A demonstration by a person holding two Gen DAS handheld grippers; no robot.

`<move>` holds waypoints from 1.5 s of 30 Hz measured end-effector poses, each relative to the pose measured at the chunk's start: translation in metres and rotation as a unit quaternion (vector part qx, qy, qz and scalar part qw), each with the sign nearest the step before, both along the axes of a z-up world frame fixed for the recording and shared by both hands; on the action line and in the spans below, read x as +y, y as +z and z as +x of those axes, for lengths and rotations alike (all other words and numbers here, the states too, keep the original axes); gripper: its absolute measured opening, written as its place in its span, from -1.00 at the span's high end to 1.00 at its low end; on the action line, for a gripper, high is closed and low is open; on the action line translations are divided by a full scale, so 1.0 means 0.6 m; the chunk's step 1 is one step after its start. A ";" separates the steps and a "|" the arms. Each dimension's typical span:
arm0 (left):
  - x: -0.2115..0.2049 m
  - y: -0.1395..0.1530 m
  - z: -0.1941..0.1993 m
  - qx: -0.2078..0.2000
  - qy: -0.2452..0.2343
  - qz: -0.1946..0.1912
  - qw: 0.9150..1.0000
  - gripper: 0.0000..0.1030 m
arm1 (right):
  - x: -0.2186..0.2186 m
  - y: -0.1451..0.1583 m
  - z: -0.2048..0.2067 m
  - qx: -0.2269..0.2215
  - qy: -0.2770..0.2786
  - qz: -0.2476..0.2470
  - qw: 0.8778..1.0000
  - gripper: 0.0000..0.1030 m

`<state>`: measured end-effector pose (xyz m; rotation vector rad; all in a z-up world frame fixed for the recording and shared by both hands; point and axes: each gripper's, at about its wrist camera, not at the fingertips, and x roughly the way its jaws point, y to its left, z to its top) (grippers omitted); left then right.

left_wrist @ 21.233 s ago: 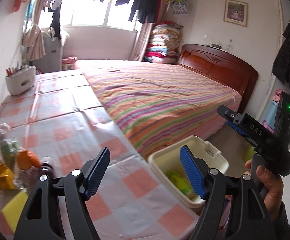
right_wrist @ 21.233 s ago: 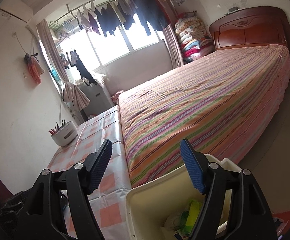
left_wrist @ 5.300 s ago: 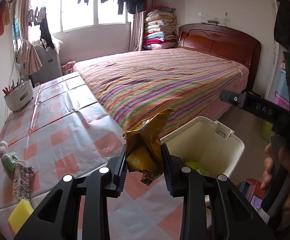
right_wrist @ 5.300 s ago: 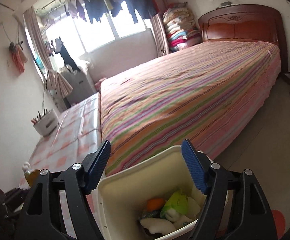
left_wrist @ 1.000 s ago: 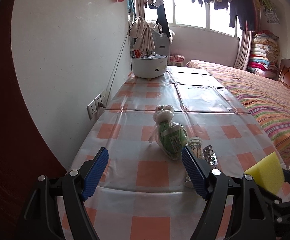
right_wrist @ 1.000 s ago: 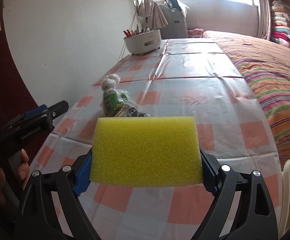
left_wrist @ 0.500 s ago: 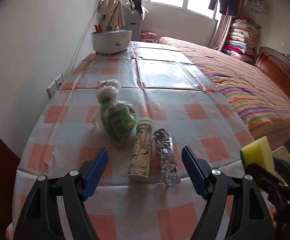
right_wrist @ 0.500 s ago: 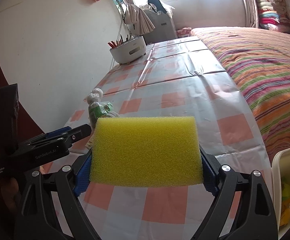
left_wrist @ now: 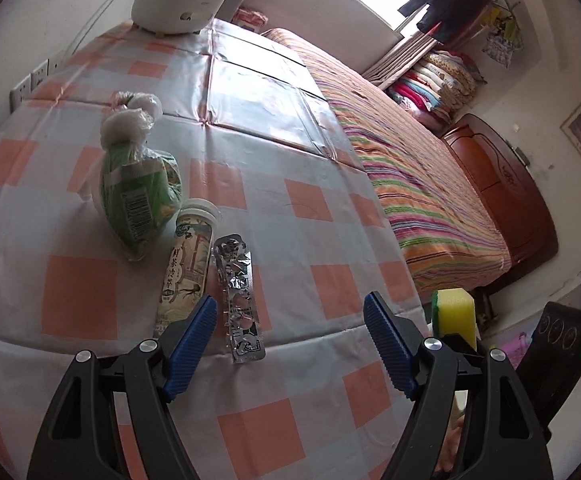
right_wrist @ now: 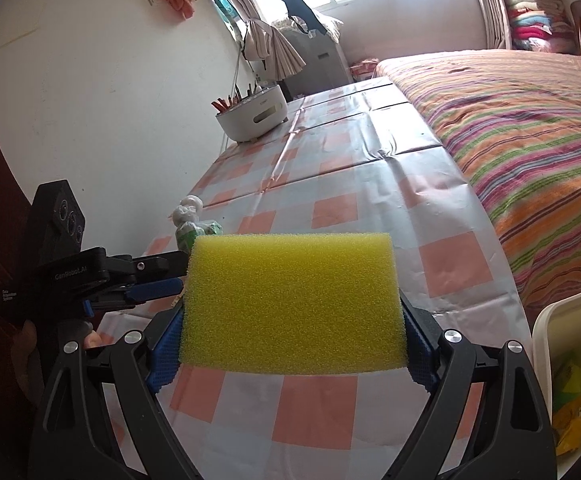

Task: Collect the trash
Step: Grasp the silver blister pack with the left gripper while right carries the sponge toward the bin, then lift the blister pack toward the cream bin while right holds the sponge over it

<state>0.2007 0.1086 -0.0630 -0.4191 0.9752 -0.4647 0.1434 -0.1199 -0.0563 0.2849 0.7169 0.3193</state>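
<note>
My left gripper (left_wrist: 290, 344) is open and empty, just above the table's near edge. In front of it lie a silver pill blister pack (left_wrist: 239, 300), a printed tube with a white cap (left_wrist: 186, 268) and a knotted plastic bag with green packaging (left_wrist: 136, 184). My right gripper (right_wrist: 290, 344) is shut on a yellow sponge (right_wrist: 290, 304), held over the table near the cream trash bin (right_wrist: 562, 320), which holds green and yellow wrappers. The sponge also shows in the left wrist view (left_wrist: 452, 312). The left gripper shows in the right wrist view (right_wrist: 146, 280).
The table has an orange-and-white checked cloth (left_wrist: 282, 128). A white utensil holder (left_wrist: 176, 6) stands at its far end by the wall. A bed with a striped cover (left_wrist: 410, 168) runs along the table's right side.
My left gripper has moved closer to the blister pack and tube, looking down on them. My right gripper still holds the sponge, with the bin coming further into view.
</note>
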 end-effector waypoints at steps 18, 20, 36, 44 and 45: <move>-0.047 -0.034 0.035 0.041 -0.006 0.053 0.998 -0.43 | -0.030 0.004 -0.007 -0.008 -0.007 0.004 1.000 -0.67; -0.053 -0.039 0.039 0.048 -0.008 0.055 0.997 -0.43 | -0.031 0.005 -0.008 -0.010 -0.007 0.007 1.000 -0.67; -0.093 -0.057 0.049 0.052 -0.003 0.112 0.992 0.27 | -0.058 0.010 -0.016 -0.019 -0.020 0.015 1.000 -0.67; -0.104 -0.059 0.043 0.040 -0.004 0.120 0.992 0.53 | -0.079 0.015 -0.023 -0.026 -0.033 0.012 0.999 -0.67; -0.108 -0.058 0.041 0.037 -0.006 0.121 0.992 0.53 | -0.082 0.017 -0.024 -0.027 -0.035 0.011 0.999 -0.67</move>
